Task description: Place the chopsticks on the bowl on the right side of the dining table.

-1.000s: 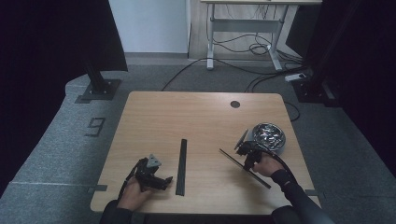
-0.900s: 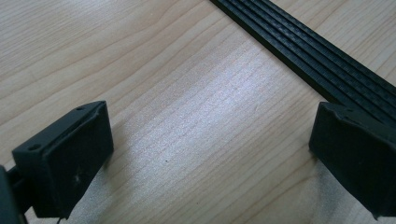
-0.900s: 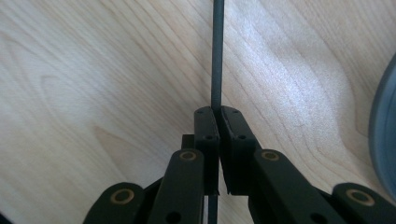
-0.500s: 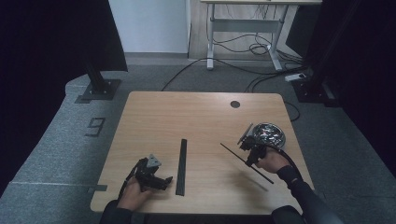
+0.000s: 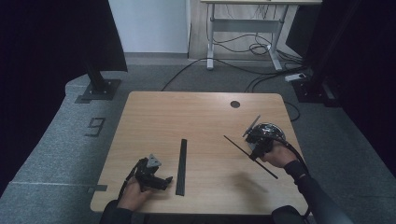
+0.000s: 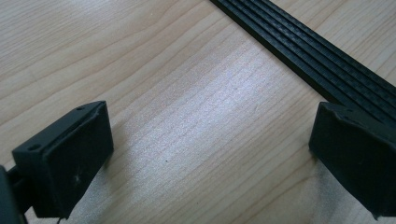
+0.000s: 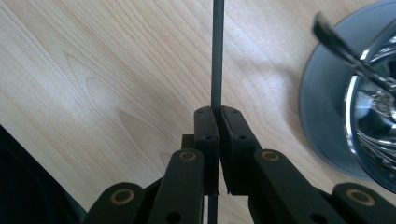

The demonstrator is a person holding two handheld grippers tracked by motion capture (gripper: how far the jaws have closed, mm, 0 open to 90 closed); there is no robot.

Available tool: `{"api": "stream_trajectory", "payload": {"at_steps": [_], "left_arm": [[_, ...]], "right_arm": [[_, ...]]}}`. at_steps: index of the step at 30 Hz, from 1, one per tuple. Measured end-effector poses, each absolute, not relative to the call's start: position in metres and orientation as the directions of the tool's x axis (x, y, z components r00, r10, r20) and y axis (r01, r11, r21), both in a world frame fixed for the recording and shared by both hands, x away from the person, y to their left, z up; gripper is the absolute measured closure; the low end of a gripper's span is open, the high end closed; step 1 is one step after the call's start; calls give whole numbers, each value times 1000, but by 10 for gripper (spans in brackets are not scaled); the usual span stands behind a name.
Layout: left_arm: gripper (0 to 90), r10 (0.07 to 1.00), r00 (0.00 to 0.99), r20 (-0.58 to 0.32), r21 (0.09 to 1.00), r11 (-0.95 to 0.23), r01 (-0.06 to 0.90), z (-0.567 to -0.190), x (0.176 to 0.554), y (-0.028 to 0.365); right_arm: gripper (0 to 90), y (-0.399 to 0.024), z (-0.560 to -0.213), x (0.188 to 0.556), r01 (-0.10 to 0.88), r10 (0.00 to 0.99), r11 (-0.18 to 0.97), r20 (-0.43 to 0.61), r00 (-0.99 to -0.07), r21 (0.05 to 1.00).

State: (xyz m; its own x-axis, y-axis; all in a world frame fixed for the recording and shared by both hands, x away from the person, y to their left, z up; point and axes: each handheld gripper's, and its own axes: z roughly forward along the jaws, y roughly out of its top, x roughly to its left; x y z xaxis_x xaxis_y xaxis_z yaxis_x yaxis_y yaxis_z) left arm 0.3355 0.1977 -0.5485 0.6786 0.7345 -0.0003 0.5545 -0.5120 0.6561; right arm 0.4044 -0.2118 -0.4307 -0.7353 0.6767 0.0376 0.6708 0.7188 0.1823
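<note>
A thin black rod (image 5: 238,145) hangs slantwise above the right side of the wooden table (image 5: 196,116), casting a shadow below it. My right gripper (image 5: 253,154) is shut on it near its middle; in the right gripper view the rod (image 7: 217,56) runs straight up out of the closed pads of that gripper (image 7: 218,122). A flat black ribbed strip (image 5: 181,165) lies on the table near the front. My left gripper (image 5: 162,182) rests just left of it, open, with bare wood between its jaws (image 6: 205,154) and the strip (image 6: 303,51) beside the right jaw.
A shiny round metal bowl (image 5: 270,130) on a dark base (image 7: 322,116) stands beside the right hand, with a dark stick (image 5: 251,125) leaning out of it. A round cable hole (image 5: 235,104) sits at the table's back right. Cables and desk legs lie on the floor beyond.
The right hand has risen with the rod, which now hangs higher off the table, its shadow spread on the wood. The left hand and gripper stayed put.
</note>
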Motion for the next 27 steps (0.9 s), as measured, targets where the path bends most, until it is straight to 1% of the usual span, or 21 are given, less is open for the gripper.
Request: {"api": "stream_trajectory", "payload": {"at_steps": [8, 11, 15, 21, 27], "left_arm": [[0, 733, 680, 2, 655, -515, 553, -548, 336, 198], [0, 733, 680, 1, 657, -513, 552, -549, 336, 197], [0, 733, 680, 2, 657, -514, 552, -549, 336, 197], [0, 733, 680, 1, 657, -513, 553, -549, 336, 197], [0, 733, 681, 1, 657, -514, 552, -549, 336, 197]], "right_arm": [[859, -216, -413, 408, 678, 687, 707, 31, -726, 204], [860, -220, -402, 413, 679, 695, 702, 7, -719, 215], [859, -228, -397, 419, 692, 711, 690, -20, -703, 213], [859, -239, -399, 427, 711, 732, 671, -37, -680, 208], [859, -248, -409, 441, 730, 749, 656, -52, -660, 191]]}}
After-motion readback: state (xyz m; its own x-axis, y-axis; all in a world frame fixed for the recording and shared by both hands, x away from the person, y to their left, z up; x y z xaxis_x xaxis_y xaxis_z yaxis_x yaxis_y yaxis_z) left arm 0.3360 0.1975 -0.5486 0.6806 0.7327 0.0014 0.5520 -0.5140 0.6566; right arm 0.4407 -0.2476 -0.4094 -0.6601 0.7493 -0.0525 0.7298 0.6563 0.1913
